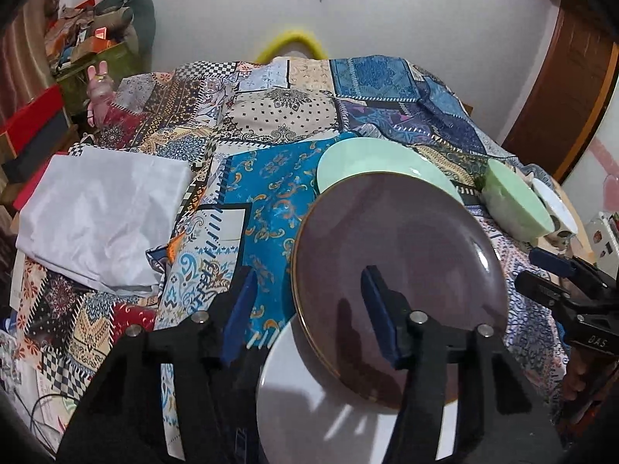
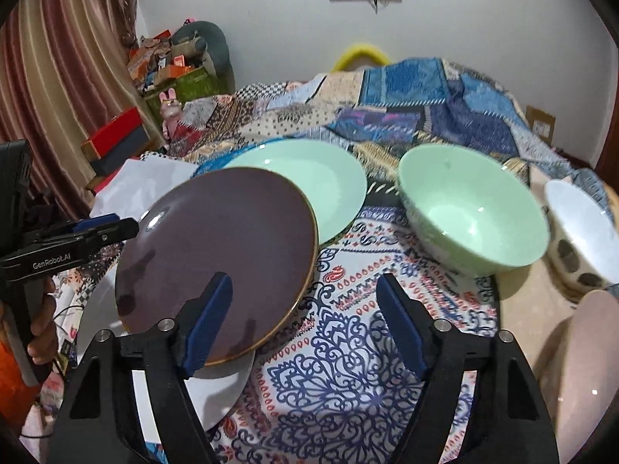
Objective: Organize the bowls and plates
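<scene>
A dark purple plate with a gold rim lies tilted, its far edge on a mint green plate and its near edge over a white plate. My left gripper is open, its fingers wide apart at the purple plate's left edge, one finger above the plate. In the right wrist view the purple plate, the green plate and the white plate show at left. My right gripper is open and empty, its left finger over the purple plate's near rim. A green bowl stands right of the plates.
A white bowl with dark spots and a pale pink dish sit at the right. A folded white cloth lies at the left on the patchwork tablecloth. Boxes and clutter stand by the curtain.
</scene>
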Demonstrator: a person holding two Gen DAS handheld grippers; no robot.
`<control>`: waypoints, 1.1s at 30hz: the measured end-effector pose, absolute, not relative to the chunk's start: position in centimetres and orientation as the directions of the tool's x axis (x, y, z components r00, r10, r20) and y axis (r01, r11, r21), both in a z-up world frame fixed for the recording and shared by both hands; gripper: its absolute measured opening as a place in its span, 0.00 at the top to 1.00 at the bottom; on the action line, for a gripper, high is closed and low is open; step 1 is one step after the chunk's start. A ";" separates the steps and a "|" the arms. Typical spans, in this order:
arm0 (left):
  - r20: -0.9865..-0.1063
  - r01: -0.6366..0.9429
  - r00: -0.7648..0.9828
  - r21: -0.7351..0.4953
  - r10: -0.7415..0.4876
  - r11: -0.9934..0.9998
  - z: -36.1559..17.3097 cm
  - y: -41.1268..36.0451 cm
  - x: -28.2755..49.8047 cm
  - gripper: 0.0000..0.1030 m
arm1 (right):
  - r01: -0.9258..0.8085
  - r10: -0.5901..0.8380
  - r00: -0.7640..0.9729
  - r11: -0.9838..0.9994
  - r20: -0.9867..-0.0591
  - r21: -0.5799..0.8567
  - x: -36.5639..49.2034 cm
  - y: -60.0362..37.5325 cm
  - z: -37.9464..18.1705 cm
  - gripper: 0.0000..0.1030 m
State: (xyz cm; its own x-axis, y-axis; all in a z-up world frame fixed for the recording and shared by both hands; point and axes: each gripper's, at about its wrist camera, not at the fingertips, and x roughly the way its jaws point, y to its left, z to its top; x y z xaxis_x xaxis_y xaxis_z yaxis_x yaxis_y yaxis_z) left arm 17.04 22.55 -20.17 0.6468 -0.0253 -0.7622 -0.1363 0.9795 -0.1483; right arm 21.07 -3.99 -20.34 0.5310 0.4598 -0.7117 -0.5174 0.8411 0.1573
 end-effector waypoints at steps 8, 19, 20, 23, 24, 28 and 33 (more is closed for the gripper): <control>-0.790 -0.099 0.609 -0.164 -0.071 0.981 -21.3 22.5 18.7 0.63 | -0.534 0.460 0.465 0.827 -0.756 0.176 22.5 -2.4 -22.0 0.50; -0.813 -0.075 0.575 -0.165 -0.093 0.983 -22.0 22.2 19.3 0.65 | -0.522 0.493 0.406 0.816 -0.770 0.248 23.6 -1.9 -23.0 0.69; -0.815 -0.074 0.572 -0.167 -0.095 0.983 -22.1 22.2 19.3 0.65 | -0.523 0.499 0.400 0.813 -0.769 0.255 23.6 -1.9 -23.0 0.69; -0.817 -0.070 0.569 -0.156 -0.089 0.985 -22.1 22.1 19.4 0.65 | -0.532 0.512 0.387 0.803 -0.767 0.268 23.5 -1.4 -23.1 0.68; -0.817 -0.066 0.570 -0.150 -0.086 0.986 -22.0 22.0 19.4 0.65 | -0.533 0.511 0.393 0.804 -0.765 0.264 23.5 -1.3 -23.1 0.68; -0.815 -0.061 0.575 -0.141 -0.080 0.988 -21.8 21.6 19.2 0.65 | -0.528 0.524 0.388 0.801 -0.758 0.283 23.7 -1.6 -23.1 0.68; -0.813 -0.061 0.578 -0.132 -0.073 0.989 -21.7 21.1 18.9 0.65 | -0.524 0.521 0.397 0.804 -0.756 0.279 23.6 -1.9 -23.0 0.68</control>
State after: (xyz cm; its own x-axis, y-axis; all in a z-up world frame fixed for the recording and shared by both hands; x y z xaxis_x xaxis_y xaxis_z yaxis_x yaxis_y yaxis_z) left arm 18.92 21.08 -21.69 0.5776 -0.0730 -0.8131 -0.0609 0.9894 -0.1320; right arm 23.60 -1.88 -23.00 0.3967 0.5207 -0.7560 -0.5245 0.8044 0.2789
